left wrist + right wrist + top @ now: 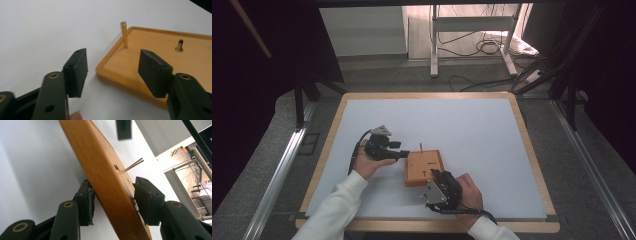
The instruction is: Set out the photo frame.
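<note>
Jaws of your right gripper [112,202] straddle the near edge of the flat, square, orange-brown wooden board [105,182]: one black pad lies against its underside, the other sits at its top face, so you are clamped on that edge. In the high view this gripper [438,176] meets the board [424,167] at about its 5 o'clock corner, with your right hand [468,192] behind it.

Your left gripper [112,72] has its two jaws wide apart and gripping nothing. In its own view the board's corner [160,57] lies just beyond and between the pads, not touching them. In the high view the left gripper [404,154] sits at the board's 9 o'clock side, just beside the edge, held by your left hand [369,162].

Count on the board: one thin brass-coloured upright peg [124,35] near a corner, and one short grey metal stub [180,45] farther in. In the high view the peg [420,147] stands at the board's 11 o'clock corner.

There is one board, resting on the white table surface [472,125], slightly toward 7 o'clock from the table's middle.
</note>
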The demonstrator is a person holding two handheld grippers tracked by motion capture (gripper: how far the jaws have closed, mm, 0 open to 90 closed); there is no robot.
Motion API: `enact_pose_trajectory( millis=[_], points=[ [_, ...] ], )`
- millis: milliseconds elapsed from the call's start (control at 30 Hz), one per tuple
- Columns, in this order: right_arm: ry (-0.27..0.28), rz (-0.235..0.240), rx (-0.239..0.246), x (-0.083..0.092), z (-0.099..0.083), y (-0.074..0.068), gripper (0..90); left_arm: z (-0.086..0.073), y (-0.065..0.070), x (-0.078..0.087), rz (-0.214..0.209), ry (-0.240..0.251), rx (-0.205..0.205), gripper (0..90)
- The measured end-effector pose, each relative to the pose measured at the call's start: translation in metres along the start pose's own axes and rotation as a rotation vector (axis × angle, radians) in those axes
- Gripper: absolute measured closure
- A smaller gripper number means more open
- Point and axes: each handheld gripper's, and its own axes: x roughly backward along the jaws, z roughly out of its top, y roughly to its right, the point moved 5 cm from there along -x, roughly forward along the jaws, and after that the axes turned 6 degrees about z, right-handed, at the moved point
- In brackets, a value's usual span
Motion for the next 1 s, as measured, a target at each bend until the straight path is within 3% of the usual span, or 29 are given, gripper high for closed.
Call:
enact_pose_trajectory(
  millis=[367, 567, 1000],
  points=[
    [0.003, 0.012, -0.013, 0.0, 0.001, 0.003, 51.9, -0.043, 0.0, 0.026, 0.043, -0.01, -0.01, 35.4],
    [-0.001, 0.027, -0.029, 0.001, 0.004, 0.008, 52.3, -0.053, 0.002, 0.031, 0.051, -0.011, -0.017, 35.7],
    [-0.027, 0.088, -0.009, 0.001, 0.015, 0.03, 57.2, -0.06, -0.006, 0.033, 0.067, -0.022, 0.024, 36.1]
  ],
)
